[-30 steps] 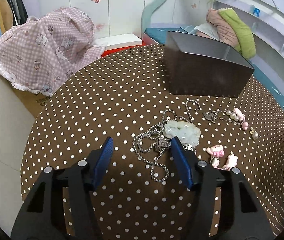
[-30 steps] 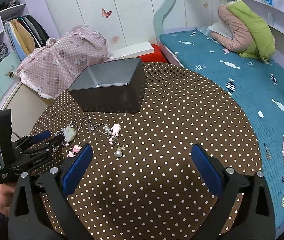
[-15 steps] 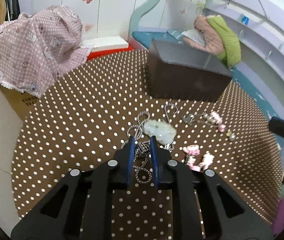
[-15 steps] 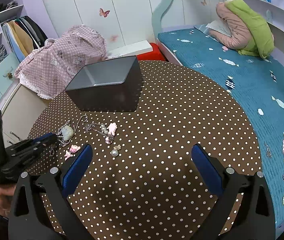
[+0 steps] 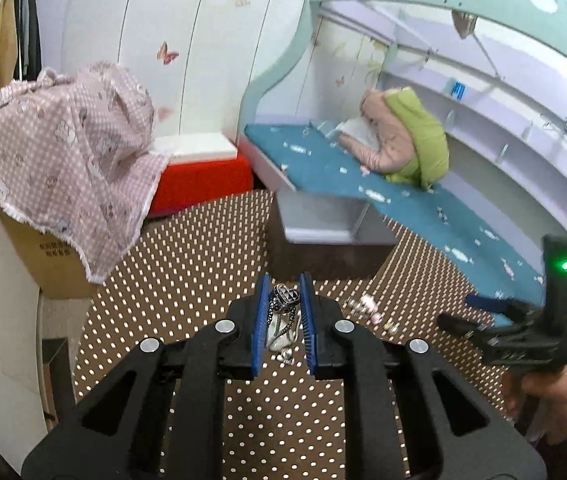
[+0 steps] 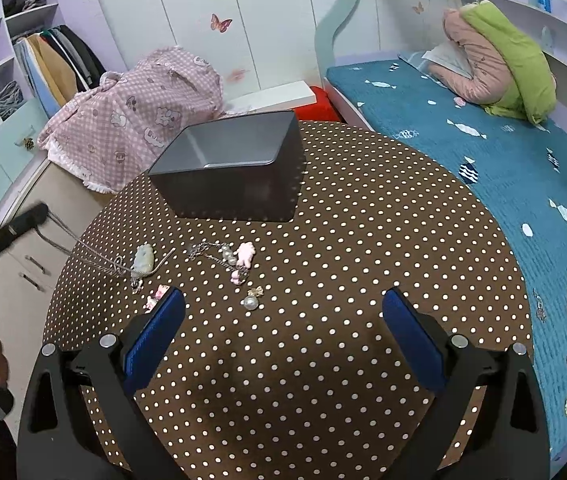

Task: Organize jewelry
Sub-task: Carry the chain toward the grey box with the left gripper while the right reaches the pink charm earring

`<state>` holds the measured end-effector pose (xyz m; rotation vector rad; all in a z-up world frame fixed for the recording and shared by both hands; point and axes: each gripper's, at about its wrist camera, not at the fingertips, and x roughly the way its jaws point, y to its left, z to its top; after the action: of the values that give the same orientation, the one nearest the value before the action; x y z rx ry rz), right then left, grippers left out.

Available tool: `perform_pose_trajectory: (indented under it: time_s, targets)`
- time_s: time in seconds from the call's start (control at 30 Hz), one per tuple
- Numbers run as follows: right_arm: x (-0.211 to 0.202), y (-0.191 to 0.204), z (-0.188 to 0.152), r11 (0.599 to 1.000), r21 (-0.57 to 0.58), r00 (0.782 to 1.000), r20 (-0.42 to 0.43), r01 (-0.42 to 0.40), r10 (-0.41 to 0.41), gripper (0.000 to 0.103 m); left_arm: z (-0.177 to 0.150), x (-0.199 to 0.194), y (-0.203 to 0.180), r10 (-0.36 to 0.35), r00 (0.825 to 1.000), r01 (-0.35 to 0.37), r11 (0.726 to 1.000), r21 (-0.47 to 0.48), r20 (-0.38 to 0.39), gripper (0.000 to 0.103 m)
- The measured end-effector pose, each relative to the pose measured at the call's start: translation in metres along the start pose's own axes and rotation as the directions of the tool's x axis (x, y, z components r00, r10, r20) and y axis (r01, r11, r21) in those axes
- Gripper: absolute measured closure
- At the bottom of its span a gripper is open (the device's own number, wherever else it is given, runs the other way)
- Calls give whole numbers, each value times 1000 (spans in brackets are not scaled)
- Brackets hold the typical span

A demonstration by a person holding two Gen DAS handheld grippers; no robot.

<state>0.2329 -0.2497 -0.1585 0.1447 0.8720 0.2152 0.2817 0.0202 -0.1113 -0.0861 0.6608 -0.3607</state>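
Left gripper [image 5: 283, 292]: jaws nearly closed, blue pads clamped on the silver chain necklace [image 5: 282, 312]; it is raised off the table. A second ago the same jaws stood wide apart, low over the heap; half a second ago they had closed on the chain, low over the table.
Silver chain necklace: bunched between the pads, with loops hanging straight down below them. In the right wrist view the chain [image 6: 83, 246] runs taut, its long axis slanting from the blurred gripper tip at upper left down to the right toward the table.
Jade pendant [image 6: 143, 259]: pale green, at the lower right end of the chain, long axis roughly upright in the view; it lies on or just above the cloth, and I cannot tell which. Earlier it lay flat amid coiled chain.
Table [image 6: 363, 240]: round, brown cloth with white dots.
Pink charms [image 6: 160, 293]: beside the right gripper's left pad, partly hidden by it.
Grey box [image 6: 235, 168]: open-topped, at the far side of the table, unmoved.
Bead bracelet [image 6: 227, 258]: on the cloth right of the pendant, pink figure at its right end, placed as before.
Pearl earring [image 6: 250, 302]: near the bracelet, toward the camera.
Right gripper [image 6: 281, 332]: jaws spread wide, nothing between them, hovering over the near half of the table as before.
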Motion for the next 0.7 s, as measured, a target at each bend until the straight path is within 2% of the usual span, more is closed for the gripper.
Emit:
perform_pose_trajectory:
  time_s: [0.2,0.37,0.47,0.5,0.63,0.7]
  targets:
    - [26,9,1,999,-36,999,-33,14,-15,8,18,-38,-7,5,996,-6,1000,8,94,88]
    - [54,21,11,997,-73,999,-50,2,-5,8,23,-62,-11,55,986,-59,998,22,155,88]
    - [67,23,20,996,-87,998,-56,1,-6,24,23,-66,-9,64,985,-69,997,20,159,88]
    - [73,23,23,996,-94,998,-66,12,-18,37,22,-65,-9,68,985,-72,997,21,158,88]
    - [85,27,24,993,-115,995,-94,20,-31,53,17,-62,-6,67,987,-70,997,12,143,87]
    - [86,30,22,992,-129,996,-91,13,-25,56,14,-60,-5,64,989,-66,998,9,136,87]
